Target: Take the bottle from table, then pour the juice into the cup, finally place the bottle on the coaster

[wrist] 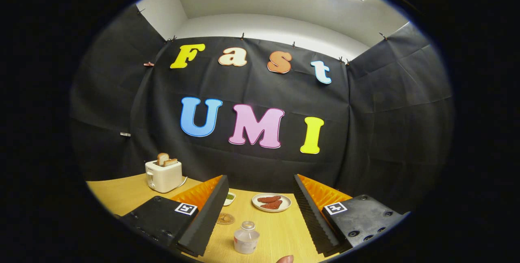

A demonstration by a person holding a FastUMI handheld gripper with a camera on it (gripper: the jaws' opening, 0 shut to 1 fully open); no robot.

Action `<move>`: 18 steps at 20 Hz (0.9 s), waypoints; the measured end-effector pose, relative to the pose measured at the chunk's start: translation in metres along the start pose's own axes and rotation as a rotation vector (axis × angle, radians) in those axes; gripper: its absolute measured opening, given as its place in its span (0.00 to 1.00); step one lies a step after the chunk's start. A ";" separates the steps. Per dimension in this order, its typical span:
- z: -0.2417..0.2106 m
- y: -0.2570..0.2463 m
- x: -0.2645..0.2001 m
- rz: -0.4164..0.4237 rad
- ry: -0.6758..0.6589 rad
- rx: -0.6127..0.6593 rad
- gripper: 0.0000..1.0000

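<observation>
A small clear bottle (pixel 246 237) with a rounded cap stands upright on the wooden table (pixel 280 230), between my two fingers and near their base. My gripper (pixel 260 186) is open wide, its fingers on either side of the bottle and not touching it. A round brown coaster (pixel 225 218) lies flat on the table just left of the bottle, close to the left finger. A small white dish with something green (pixel 230 198) peeks out behind the left fingertip; I cannot tell whether it is the cup.
A white plate with reddish pieces of food (pixel 271 202) sits beyond the bottle between the fingertips. A white toaster with bread slices (pixel 163 175) stands at the far left of the table. A fingertip of a person (pixel 285 259) shows just beside the bottle.
</observation>
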State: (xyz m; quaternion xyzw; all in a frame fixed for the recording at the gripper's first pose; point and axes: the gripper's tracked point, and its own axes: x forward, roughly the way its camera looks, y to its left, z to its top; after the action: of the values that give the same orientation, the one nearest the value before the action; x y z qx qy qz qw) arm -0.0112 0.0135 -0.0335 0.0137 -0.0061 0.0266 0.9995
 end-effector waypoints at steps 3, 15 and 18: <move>-0.028 0.007 -0.003 0.020 0.016 0.017 0.97; -0.176 0.019 0.015 0.033 0.138 0.069 0.97; -0.203 0.018 0.022 0.028 0.156 0.068 0.97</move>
State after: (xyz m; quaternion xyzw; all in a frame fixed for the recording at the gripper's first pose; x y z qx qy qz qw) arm 0.0123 0.0383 -0.2352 0.0454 0.0723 0.0417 0.9955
